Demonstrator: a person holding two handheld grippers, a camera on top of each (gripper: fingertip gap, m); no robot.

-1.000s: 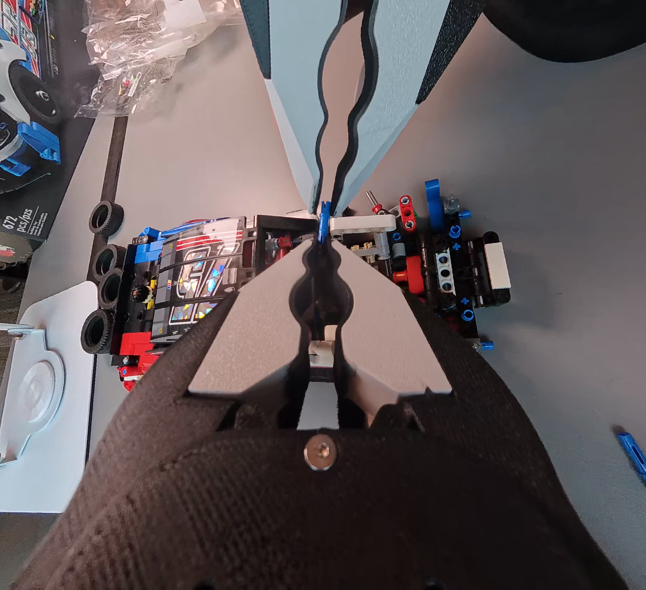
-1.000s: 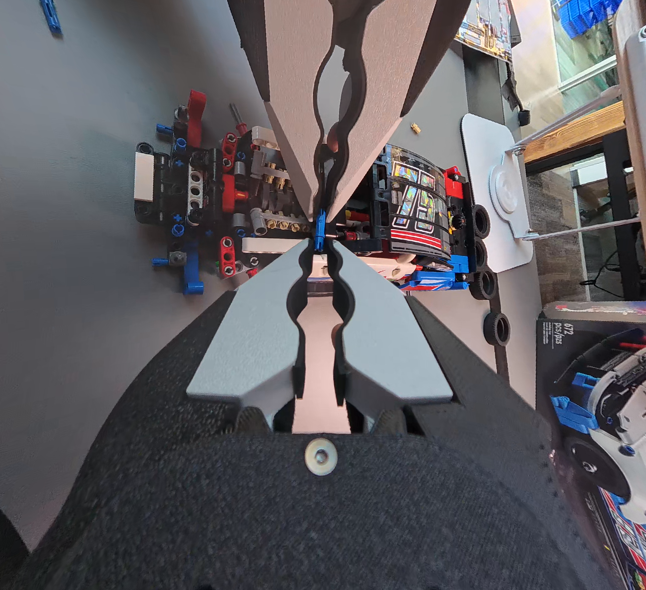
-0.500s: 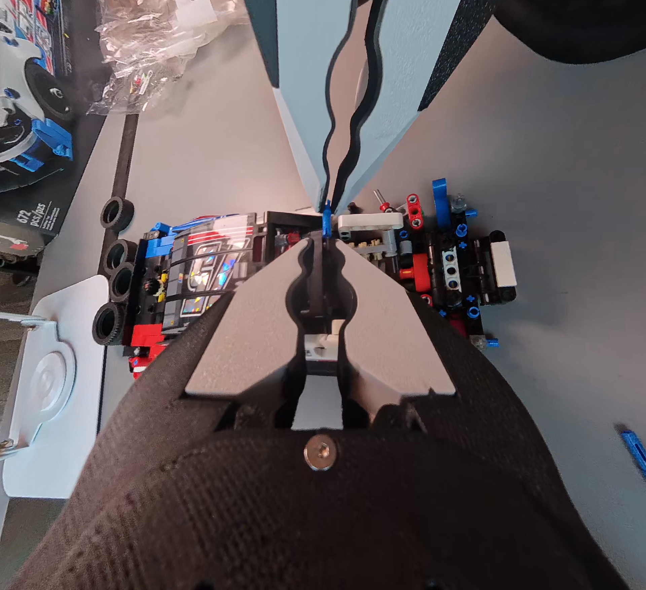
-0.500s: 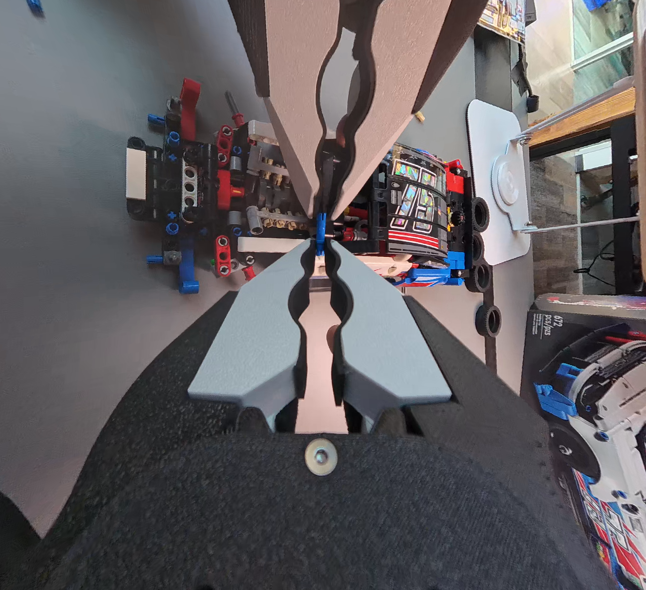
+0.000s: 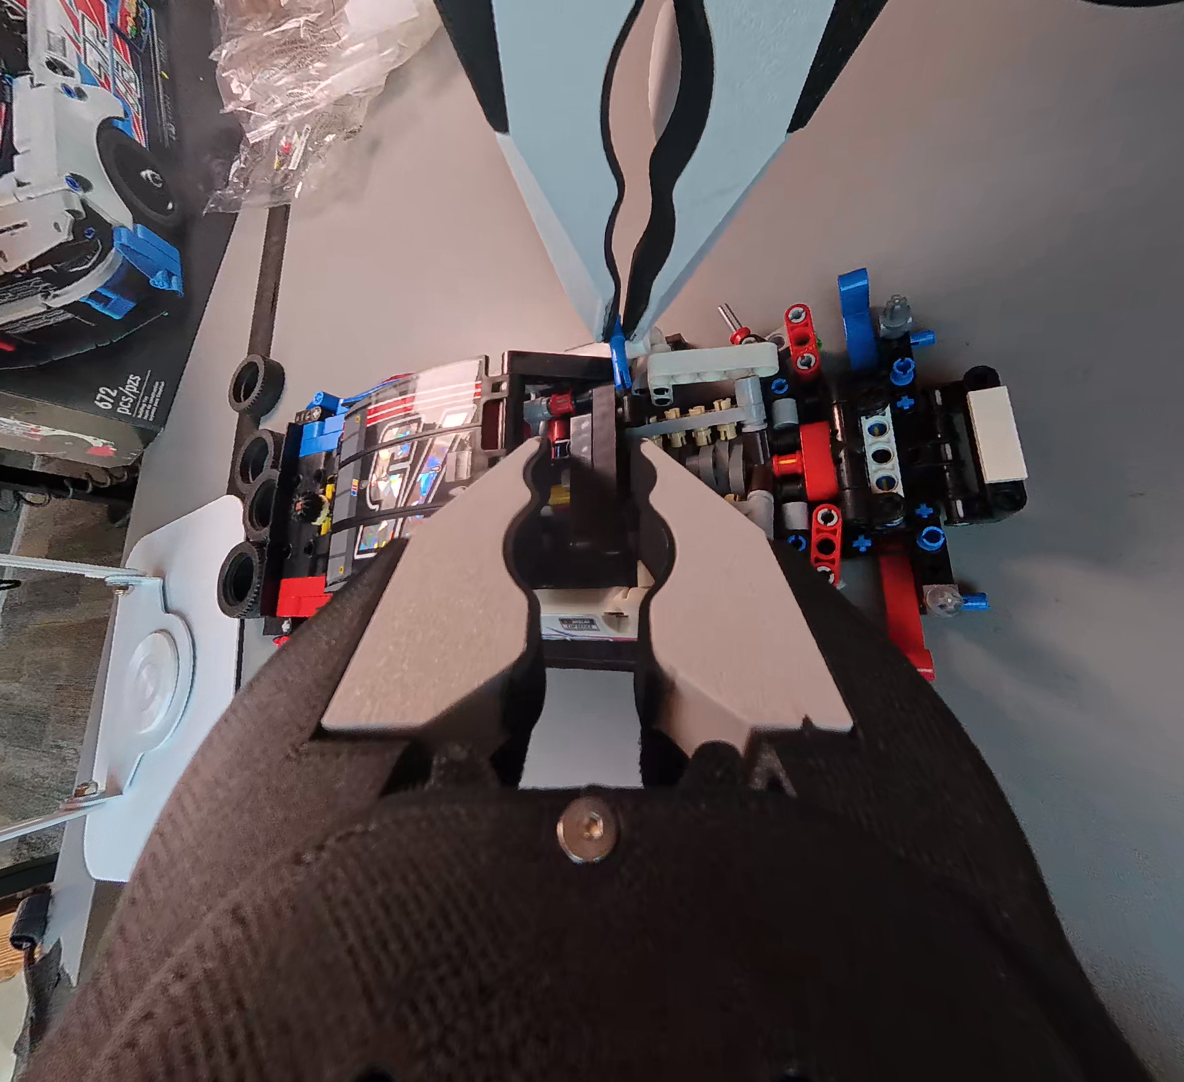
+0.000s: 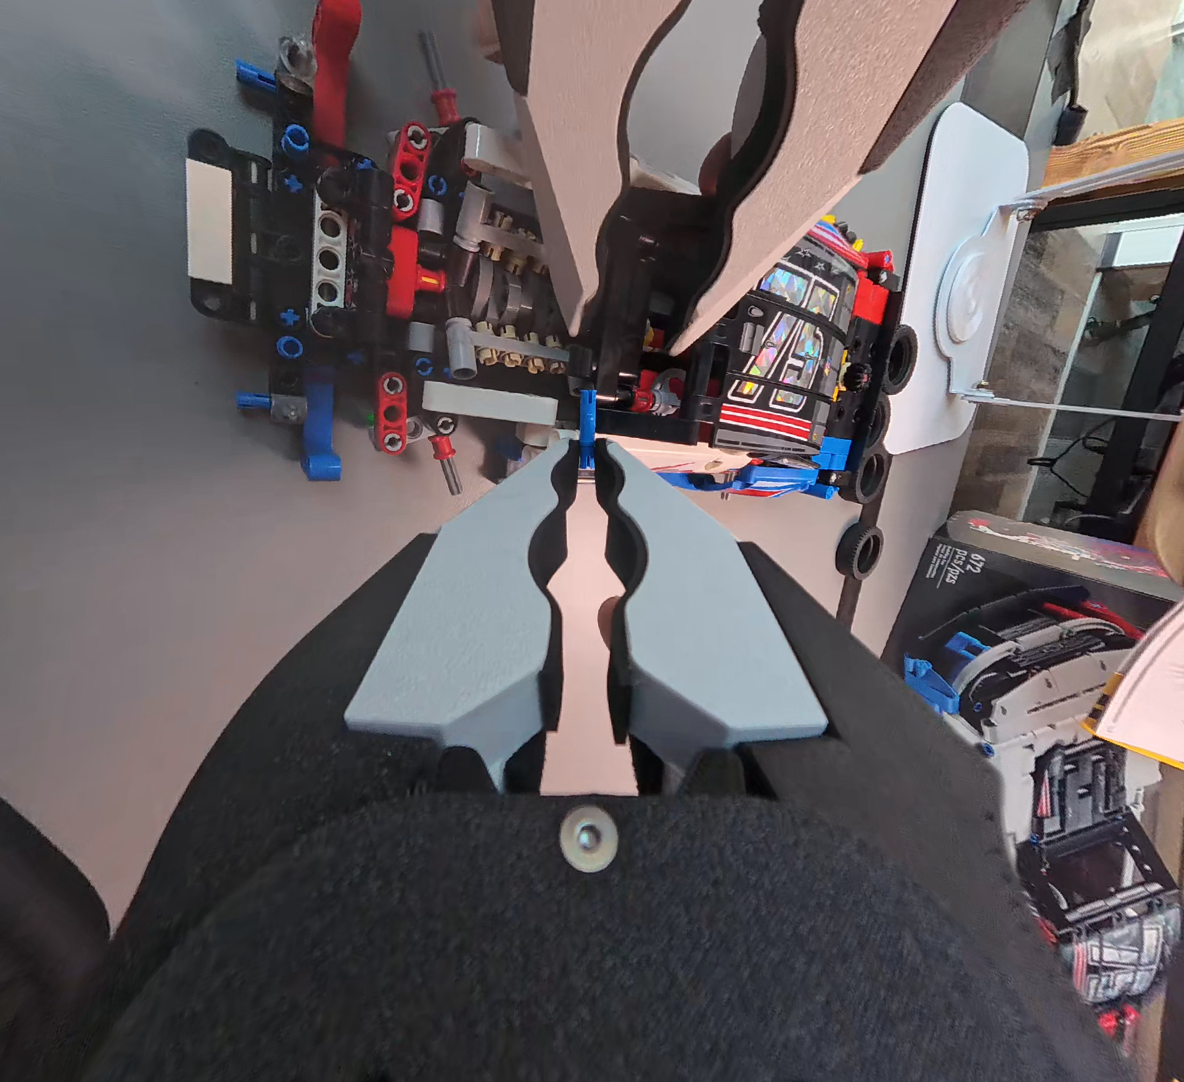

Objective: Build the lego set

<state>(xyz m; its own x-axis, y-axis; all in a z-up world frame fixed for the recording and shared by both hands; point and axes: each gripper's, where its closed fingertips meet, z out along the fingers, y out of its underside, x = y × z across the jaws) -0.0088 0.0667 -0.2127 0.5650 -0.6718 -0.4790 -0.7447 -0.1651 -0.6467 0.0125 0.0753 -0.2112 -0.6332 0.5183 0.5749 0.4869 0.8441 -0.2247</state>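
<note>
The half-built lego car (image 5: 410, 461) lies on the grey table, with its bare technic chassis (image 5: 884, 455) to the right. My left gripper (image 5: 589, 449) is open, its jaws standing either side of a black frame bar (image 5: 592, 474) in the car's middle. It also shows from above in the right wrist view (image 6: 624, 340). My right gripper (image 6: 586, 449) is shut on a small blue pin (image 6: 586, 417), whose far end sits against the car's black side frame (image 6: 647, 420). In the left wrist view the right gripper (image 5: 624, 333) comes in from the top with the pin (image 5: 617, 356).
The lego box (image 5: 77, 154) lies at the left, crumpled plastic bags (image 5: 307, 26) behind it. Several black tyres (image 5: 256, 506) stand by the car's rear, one loose (image 5: 256, 385). A white stand plate (image 5: 147, 667) sits at the table edge. The box (image 6: 1025, 667) also shows at the right wrist view's right. The tips of both grippers are at nearly the same place.
My left gripper's jaws have spread apart from nearly shut. The right gripper keeps the blue pin at the car's side, and both views have drawn in closer to the car.
</note>
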